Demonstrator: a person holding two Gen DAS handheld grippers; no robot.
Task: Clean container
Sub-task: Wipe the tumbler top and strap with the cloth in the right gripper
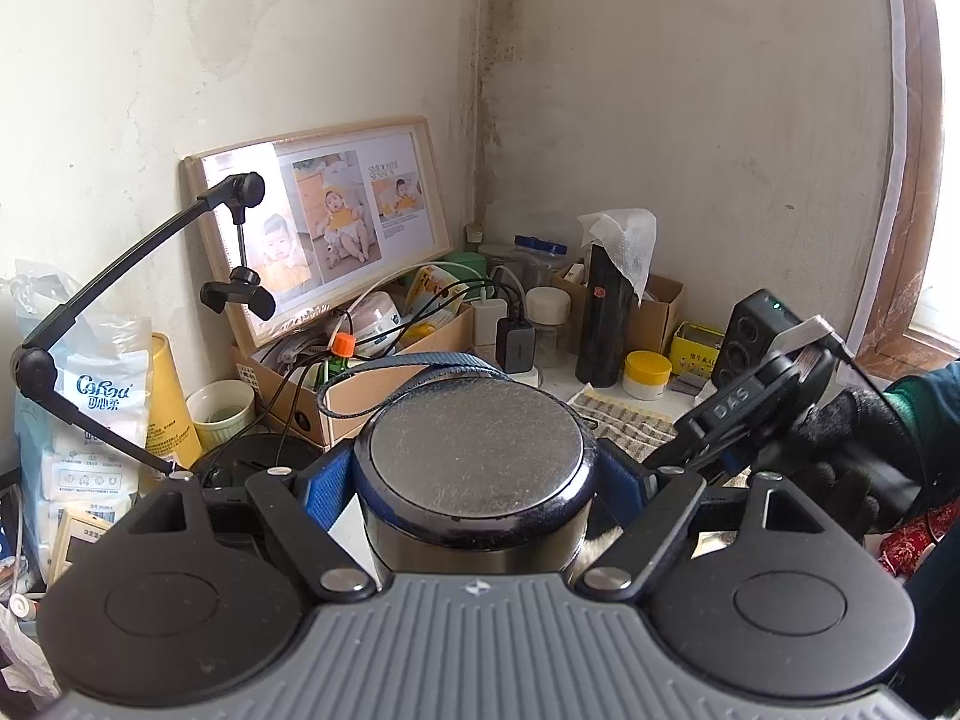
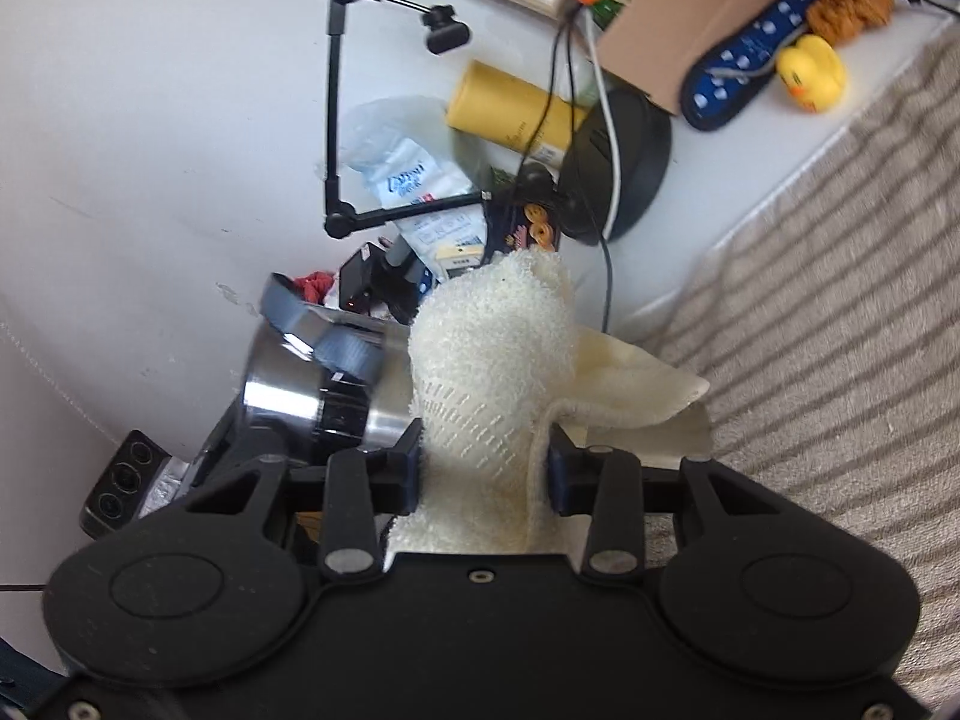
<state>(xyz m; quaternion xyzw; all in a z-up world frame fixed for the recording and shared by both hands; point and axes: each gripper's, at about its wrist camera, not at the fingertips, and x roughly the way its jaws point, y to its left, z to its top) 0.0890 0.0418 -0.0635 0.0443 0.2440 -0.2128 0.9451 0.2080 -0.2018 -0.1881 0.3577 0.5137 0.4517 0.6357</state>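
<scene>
A steel flask-like container with a blue strap sits between the pads of my left gripper, which is shut on it; I see its round scuffed end. It also shows in the right wrist view, lying sideways beside the cloth. My right gripper is shut on a cream terry cloth, whose bunched end pushes up against the container's steel side. The right gripper and the gloved hand show at the right of the left wrist view.
A cluttered white table holds a framed photo, a cardboard box of cables, a black bottle, jars, a yellow tube, a black jointed stand and a rubber duck. A striped mat lies at right.
</scene>
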